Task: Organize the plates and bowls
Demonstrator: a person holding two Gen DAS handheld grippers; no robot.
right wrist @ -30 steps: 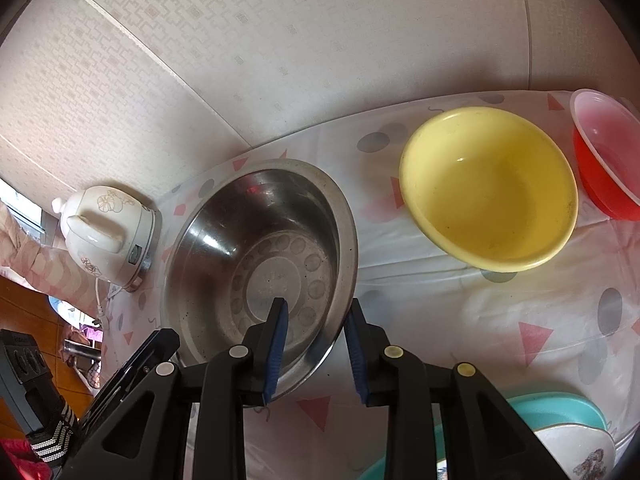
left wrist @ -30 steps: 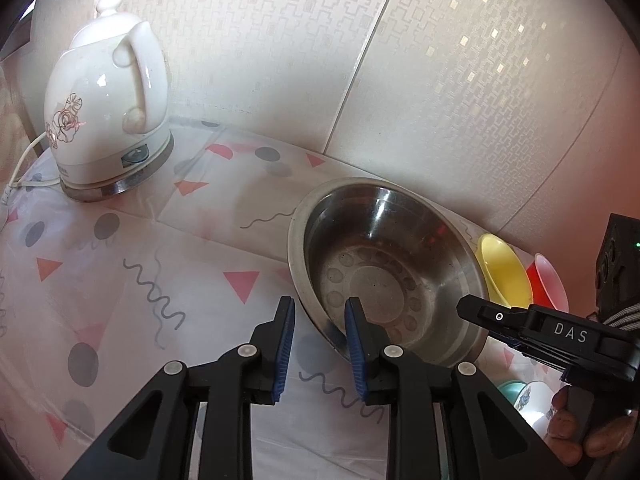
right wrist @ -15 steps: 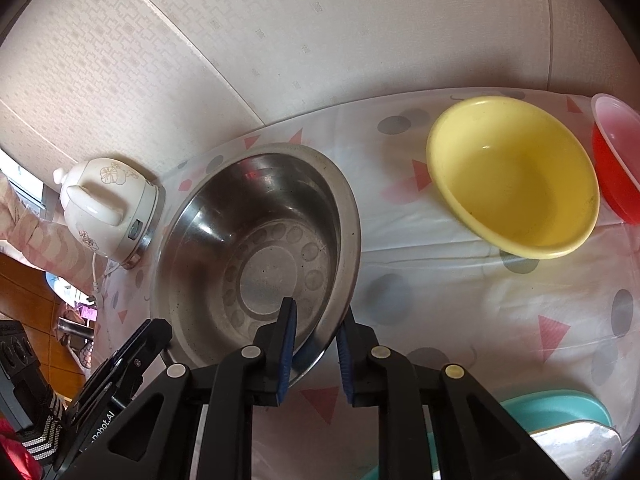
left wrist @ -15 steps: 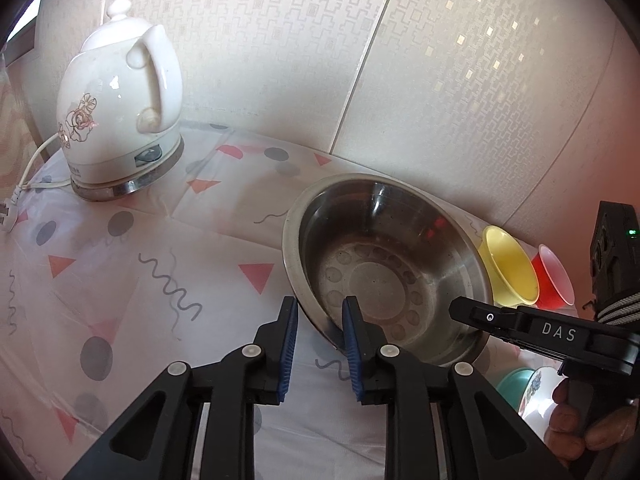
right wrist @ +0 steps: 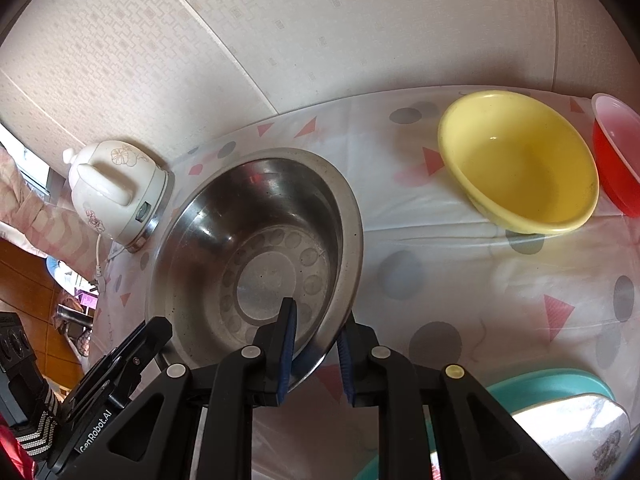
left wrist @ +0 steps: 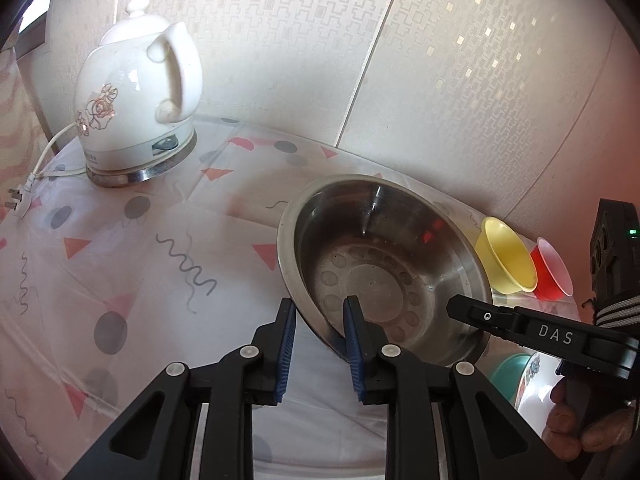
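Both grippers straddle the steel bowl's [right wrist: 256,256] rim (left gripper [left wrist: 320,316], right gripper [right wrist: 314,330]), jaws apart, not clamped. Right of the steel bowl sit the yellow bowl [right wrist: 520,160] and red bowl [right wrist: 618,156].

Steel bowl [right wrist: 256,256]: brushed metal, dull sheen, embossed base. Kettle [left wrist: 136,108]: glossy white ceramic on a polished metal base. Yellow bowl [right wrist: 520,160] and red bowl [right wrist: 616,160]: smooth plastic. Tabletop [left wrist: 120,280]: glossy printed plastic cover. Each tool: matt black plastic.
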